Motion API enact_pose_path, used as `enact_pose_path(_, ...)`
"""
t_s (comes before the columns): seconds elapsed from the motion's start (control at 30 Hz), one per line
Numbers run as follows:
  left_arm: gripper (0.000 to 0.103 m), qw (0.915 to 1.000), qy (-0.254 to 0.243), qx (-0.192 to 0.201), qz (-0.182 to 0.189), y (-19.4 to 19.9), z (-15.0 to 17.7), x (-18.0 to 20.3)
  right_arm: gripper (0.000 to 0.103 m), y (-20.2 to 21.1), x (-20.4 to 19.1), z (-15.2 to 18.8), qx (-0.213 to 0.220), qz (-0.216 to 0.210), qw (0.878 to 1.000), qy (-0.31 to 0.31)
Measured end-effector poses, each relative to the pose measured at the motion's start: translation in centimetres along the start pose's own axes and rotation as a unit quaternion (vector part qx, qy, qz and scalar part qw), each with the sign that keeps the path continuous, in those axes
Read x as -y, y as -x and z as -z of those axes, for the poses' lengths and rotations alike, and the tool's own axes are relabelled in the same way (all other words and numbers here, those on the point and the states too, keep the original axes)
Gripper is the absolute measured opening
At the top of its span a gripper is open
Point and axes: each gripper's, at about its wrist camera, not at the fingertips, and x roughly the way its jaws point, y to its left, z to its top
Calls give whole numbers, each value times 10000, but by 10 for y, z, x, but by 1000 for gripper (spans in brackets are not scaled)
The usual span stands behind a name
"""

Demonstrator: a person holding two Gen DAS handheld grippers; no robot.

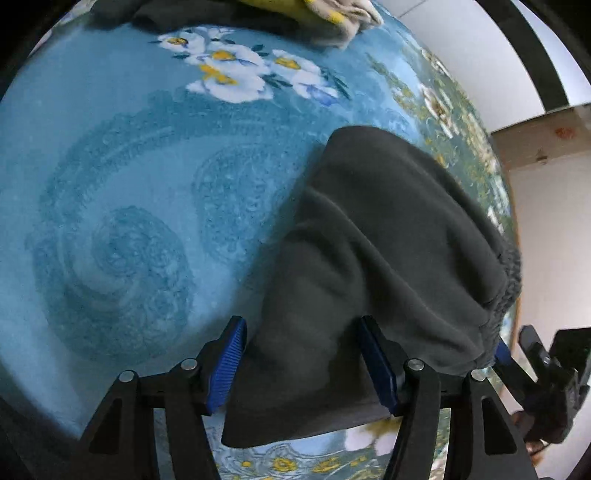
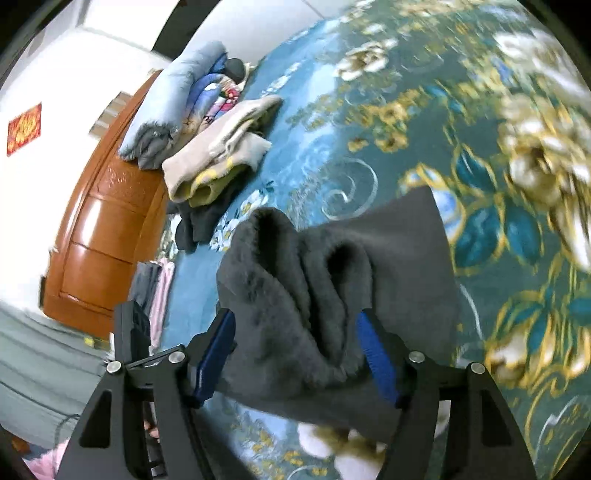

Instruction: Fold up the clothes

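A dark grey fleece garment (image 1: 369, 258) lies folded on the blue floral bedspread (image 1: 129, 184). My left gripper (image 1: 303, 365) is open, its blue pads either side of the garment's near edge. In the right wrist view the same garment (image 2: 332, 280) bunches up with its fuzzy lining showing between the blue pads of my right gripper (image 2: 295, 350), which is also open around it. The right gripper shows at the right edge of the left wrist view (image 1: 546, 369).
A pile of beige, yellow and dark clothes (image 2: 221, 158) and a folded blue quilt (image 2: 173, 99) lie at the bed's far end beside a wooden headboard (image 2: 103, 229). The pile also shows at the top of the left wrist view (image 1: 295, 14). White wall lies beyond the bed's edge.
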Motion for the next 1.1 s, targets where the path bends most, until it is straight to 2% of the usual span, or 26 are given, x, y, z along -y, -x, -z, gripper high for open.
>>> enact_pose_path(0.17,67,9996,162,-62,230,0,3,-7,70,-39,-4,-13,-380,337,9986,168)
enact_pose_path(0.33,67,9993,204,-54,321,2,-3,-13,68,-45,-10,-18,-337,432,9984,111)
enact_pose_path(0.37,67,9992,212,-59,342,3,-4,-14,62,-45,-15,-19,-335,563,9977,189)
enact_pose_path(0.4,67,9990,225,-69,377,2,-5,-15,51,-43,-19,-20,-330,620,9973,235)
enact_pose_path(0.47,67,9985,231,-69,490,2,-7,-15,32,-33,-20,-23,-281,439,9986,113)
enact_pose_path(0.5,67,9979,177,-51,622,5,-7,-13,26,-28,-21,-25,-256,349,9990,53)
enact_pose_path(0.63,67,9915,-386,83,1242,18,-3,9,20,2,-33,-32,-50,-102,9999,73)
enact_pose_path(0.73,67,9830,-825,101,1637,24,2,26,19,38,-37,-35,311,-471,9984,87)
enact_pose_path(0.83,67,9833,-1068,-89,1469,16,5,38,19,48,-13,-28,352,-223,9990,-146)
enact_pose_path(0.9,67,9873,-1082,-273,1129,6,6,39,19,53,3,-23,373,-60,9988,-306)
enact_pose_path(0.97,67,9903,-989,-430,875,-3,6,36,19,38,22,-14,252,53,9980,-577)
enact_pose_path(1.03,67,9919,-805,-529,825,-7,3,30,19,23,41,-5,132,166,9962,-848)
enact_pose_path(1.1,67,9924,-641,-491,932,-2,0,24,19,9,58,4,13,275,9935,-1104)
